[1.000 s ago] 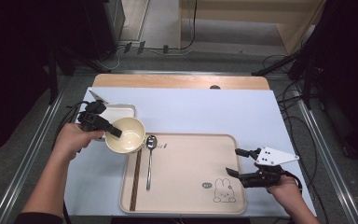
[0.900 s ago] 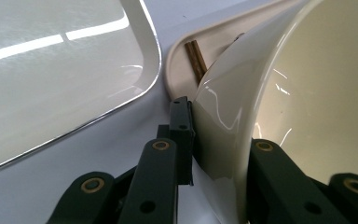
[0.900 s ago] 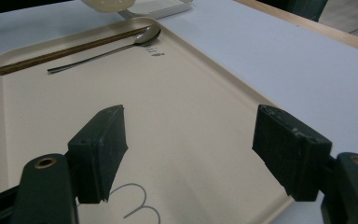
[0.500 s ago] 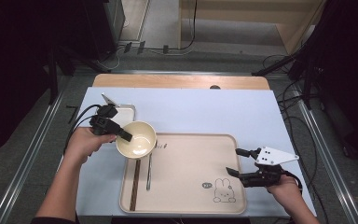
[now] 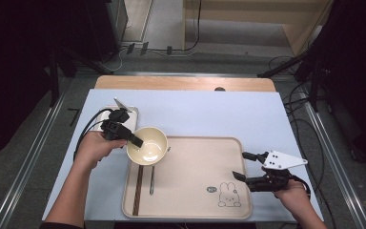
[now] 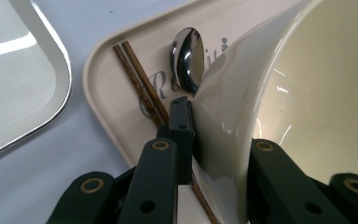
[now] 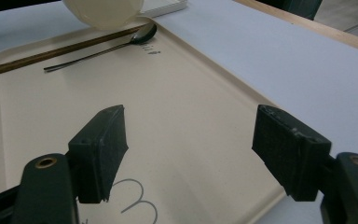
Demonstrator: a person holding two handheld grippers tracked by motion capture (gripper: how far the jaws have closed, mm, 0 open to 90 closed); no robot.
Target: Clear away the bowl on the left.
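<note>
Left tool (image 5: 132, 139) clamps the cream bowl's (image 5: 147, 145) rim above the tray's (image 5: 190, 191) corner; right tool (image 5: 248, 166) hangs wide apart, holding nothing.

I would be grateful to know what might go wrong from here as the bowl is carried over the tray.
1. The left hand-held gripper pinches the cream bowl only by its rim wall, and the bowl hangs tilted, so it may slip or swing out.
2. The spoon and chopsticks lie right beneath the bowl on the tray; setting it down here could land on them and leave it rocking.
</note>
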